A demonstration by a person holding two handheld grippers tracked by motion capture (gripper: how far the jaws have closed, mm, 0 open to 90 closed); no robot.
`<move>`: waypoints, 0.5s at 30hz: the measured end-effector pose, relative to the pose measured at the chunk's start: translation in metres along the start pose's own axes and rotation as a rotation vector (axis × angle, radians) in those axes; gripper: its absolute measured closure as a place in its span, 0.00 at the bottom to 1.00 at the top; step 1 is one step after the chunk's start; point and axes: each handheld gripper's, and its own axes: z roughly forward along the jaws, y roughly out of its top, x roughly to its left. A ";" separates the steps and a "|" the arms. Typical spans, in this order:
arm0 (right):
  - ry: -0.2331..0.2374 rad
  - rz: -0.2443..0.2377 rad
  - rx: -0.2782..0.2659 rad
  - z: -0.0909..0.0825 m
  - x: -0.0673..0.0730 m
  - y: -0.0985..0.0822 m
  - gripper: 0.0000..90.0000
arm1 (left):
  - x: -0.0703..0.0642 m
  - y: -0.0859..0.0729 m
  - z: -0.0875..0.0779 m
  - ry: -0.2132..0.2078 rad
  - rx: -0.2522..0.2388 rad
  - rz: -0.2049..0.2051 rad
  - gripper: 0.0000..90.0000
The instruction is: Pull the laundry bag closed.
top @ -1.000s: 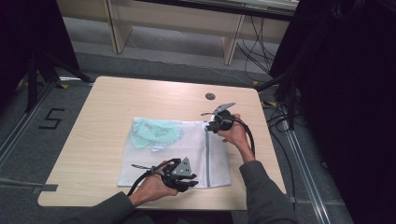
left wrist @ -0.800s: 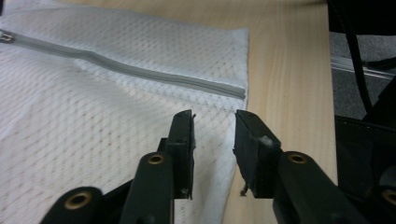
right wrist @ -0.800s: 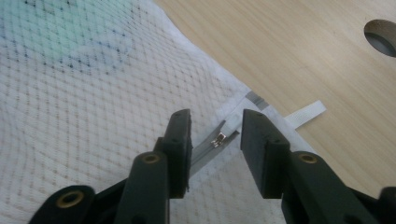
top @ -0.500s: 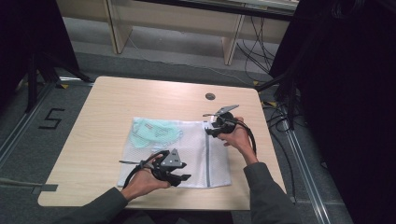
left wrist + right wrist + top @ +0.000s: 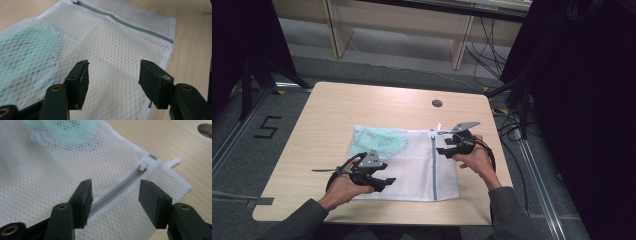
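The person wears dark grey long sleeves (image 5: 507, 210) that reach down to the wrists. Each hand carries a black hand-held tool: the left gripper (image 5: 382, 183) and the right gripper (image 5: 443, 151) both bear a flat grey three-cornered plate on top and trail a thin black cable that loops back past the wrist. Seen close in the gripper views, the fingers (image 5: 79, 83) are blocky matt-black pads with squared, slightly scuffed edges, each mounted on a dark arm by a brass-coloured screw or rivet (image 5: 62, 207)
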 end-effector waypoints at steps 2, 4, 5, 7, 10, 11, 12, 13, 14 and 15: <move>0.005 -0.007 -0.017 -0.004 0.002 -0.003 0.48 | 0.004 -0.004 -0.007 0.012 0.003 -0.017 0.43; 0.010 -0.017 0.003 -0.009 0.006 -0.007 0.46 | 0.006 -0.004 -0.009 0.020 0.005 -0.004 0.41; 0.004 -0.021 -0.011 -0.010 0.009 -0.010 0.45 | 0.007 -0.006 -0.013 0.025 0.006 -0.006 0.41; 0.003 -0.031 -0.009 -0.012 0.010 -0.013 0.45 | 0.008 -0.008 -0.015 0.030 -0.018 -0.026 0.40; 0.015 -0.027 0.000 -0.017 0.015 -0.018 0.45 | 0.009 -0.011 -0.021 0.045 -0.018 -0.039 0.38; 0.011 -0.037 -0.028 -0.016 0.017 -0.021 0.45 | 0.010 -0.012 -0.023 0.053 -0.005 -0.032 0.38; 0.017 -0.033 -0.022 -0.019 0.020 -0.025 0.45 | 0.010 -0.013 -0.023 0.052 -0.020 -0.048 0.38; 0.016 -0.036 -0.020 -0.020 0.022 -0.027 0.45 | 0.010 -0.014 -0.026 0.057 -0.019 -0.053 0.38; 0.016 -0.036 -0.020 -0.020 0.022 -0.027 0.45 | 0.010 -0.014 -0.026 0.057 -0.019 -0.053 0.38; 0.021 -0.033 -0.015 -0.023 0.025 -0.030 0.44 | 0.012 -0.015 -0.027 0.053 -0.016 -0.041 0.38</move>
